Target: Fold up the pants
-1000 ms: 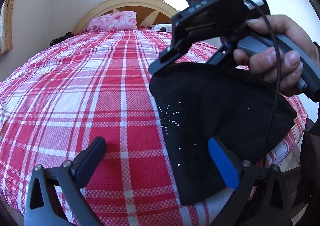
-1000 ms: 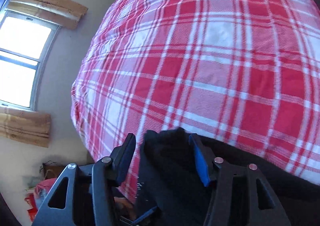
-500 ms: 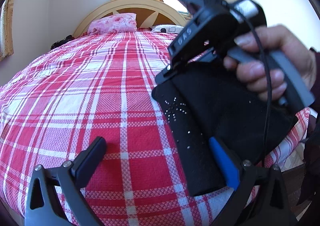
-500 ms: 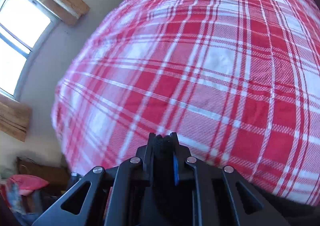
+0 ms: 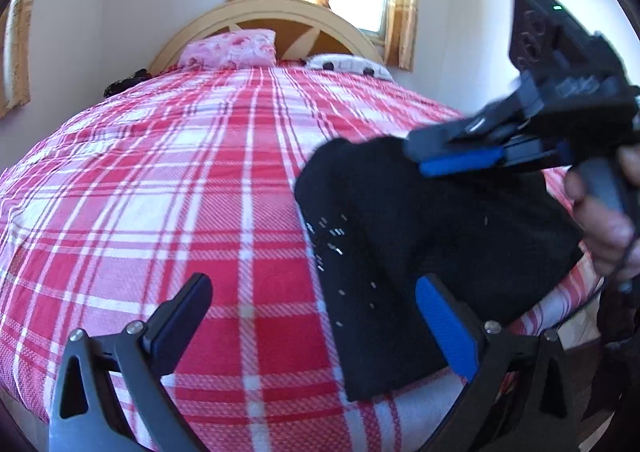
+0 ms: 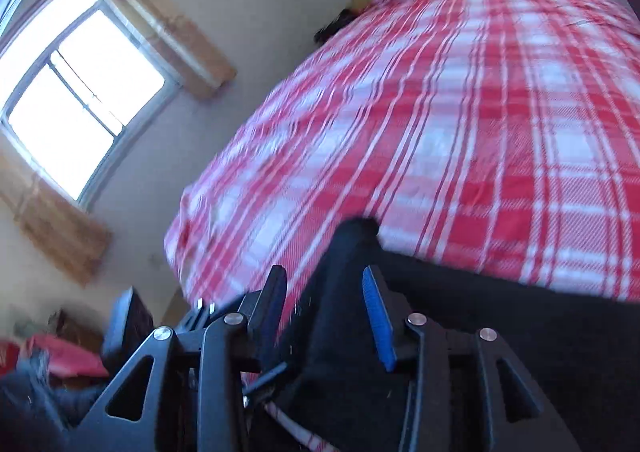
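Black pants (image 5: 420, 244) lie folded at the plaid bedspread's (image 5: 180, 179) near edge. The right gripper (image 6: 324, 304) straddles a raised fold, fingers apart; the left gripper (image 5: 316, 316) hovers spread wide. A clean finish likely means smoothing that fold flat.

Folded black pants (image 5: 420, 252) lie on the plaid bedspread (image 5: 180, 191), left tool (image 5: 320, 316) spread wide.

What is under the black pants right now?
The black pants lie on the red plaid bedspread near the bed's foot corner. Whatever lies beneath the folded layers is covered.
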`<action>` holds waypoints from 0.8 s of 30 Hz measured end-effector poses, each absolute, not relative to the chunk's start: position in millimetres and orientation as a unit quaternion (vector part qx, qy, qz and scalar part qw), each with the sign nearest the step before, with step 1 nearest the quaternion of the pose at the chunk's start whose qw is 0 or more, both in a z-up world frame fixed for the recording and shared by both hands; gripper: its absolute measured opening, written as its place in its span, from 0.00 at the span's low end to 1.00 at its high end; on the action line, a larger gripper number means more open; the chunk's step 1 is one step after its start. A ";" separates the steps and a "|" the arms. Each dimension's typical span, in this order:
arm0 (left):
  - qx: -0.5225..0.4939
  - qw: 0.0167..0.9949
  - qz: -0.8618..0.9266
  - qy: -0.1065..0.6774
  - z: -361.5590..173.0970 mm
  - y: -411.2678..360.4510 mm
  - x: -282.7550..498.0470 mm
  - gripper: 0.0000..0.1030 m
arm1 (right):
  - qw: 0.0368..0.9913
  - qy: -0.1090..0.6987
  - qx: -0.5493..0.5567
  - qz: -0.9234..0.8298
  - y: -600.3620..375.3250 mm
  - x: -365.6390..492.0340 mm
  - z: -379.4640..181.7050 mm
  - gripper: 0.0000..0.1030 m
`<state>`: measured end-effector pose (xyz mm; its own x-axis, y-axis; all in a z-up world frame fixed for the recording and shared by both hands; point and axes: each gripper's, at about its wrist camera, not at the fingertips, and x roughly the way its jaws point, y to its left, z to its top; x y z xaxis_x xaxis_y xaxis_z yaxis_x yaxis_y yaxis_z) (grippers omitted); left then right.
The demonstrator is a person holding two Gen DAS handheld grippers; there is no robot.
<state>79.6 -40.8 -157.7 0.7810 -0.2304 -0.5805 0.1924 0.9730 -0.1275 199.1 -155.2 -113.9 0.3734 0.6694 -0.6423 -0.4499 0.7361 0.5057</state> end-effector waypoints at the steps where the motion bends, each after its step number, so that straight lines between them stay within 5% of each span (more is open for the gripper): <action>1: -0.024 0.944 -0.110 0.310 -158.1 -43.8 78.9 1.00 | 0.825 0.449 0.110 0.324 -153.8 199.6 -125.2 0.41; 8: -0.020 0.944 -0.113 0.309 -156.7 -43.7 80.2 1.00 | 0.789 0.418 0.360 0.271 -234.3 233.2 -166.7 0.41; 13: -0.020 0.955 -0.107 0.278 -141.2 -42.3 76.5 1.00 | 0.816 0.360 0.369 0.262 -264.4 196.9 -143.0 0.51; 24: 0.046 0.942 -0.132 0.306 -143.9 -76.4 81.7 1.00 | 0.847 0.352 0.328 0.225 -299.7 168.1 -144.9 0.50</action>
